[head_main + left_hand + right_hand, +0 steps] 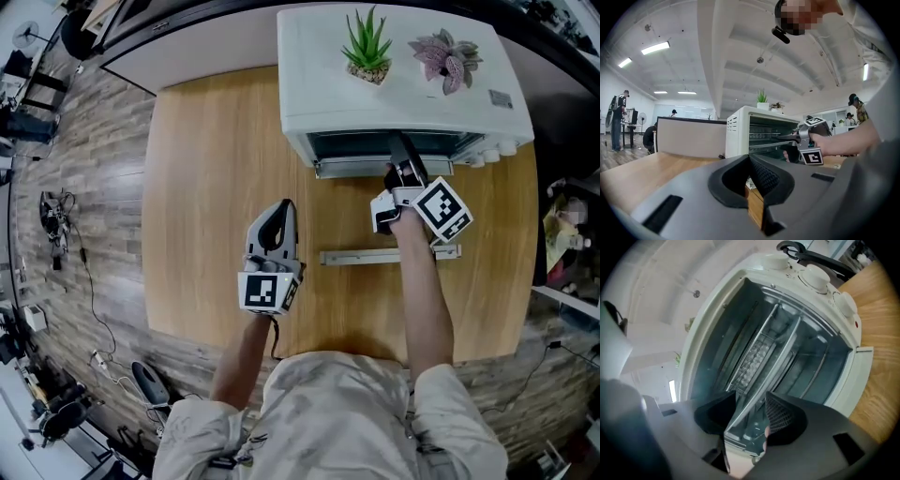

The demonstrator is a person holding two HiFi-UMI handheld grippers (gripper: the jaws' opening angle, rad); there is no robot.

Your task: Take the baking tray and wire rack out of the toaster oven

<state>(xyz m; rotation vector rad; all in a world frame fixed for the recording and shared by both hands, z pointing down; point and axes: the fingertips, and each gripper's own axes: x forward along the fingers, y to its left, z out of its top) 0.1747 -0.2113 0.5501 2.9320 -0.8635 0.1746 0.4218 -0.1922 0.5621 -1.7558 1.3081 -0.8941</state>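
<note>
Oven (403,84) interior hidden beneath its top in head view, tray (753,427) near end behind right gripper (751,398), distant people (618,122) too small

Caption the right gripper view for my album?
Right gripper, jaws open, straddling the rim of a silver metal baking tray in a white toaster oven.

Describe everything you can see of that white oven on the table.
The toaster oven is a white, boxy appliance standing upright at the far edge of the wooden table. Two potted plants sit on top; round white knobs line one side of its front. Its front is open, showing shiny metal walls and a wire rack. The right gripper reaches in, jaws apart.
</note>
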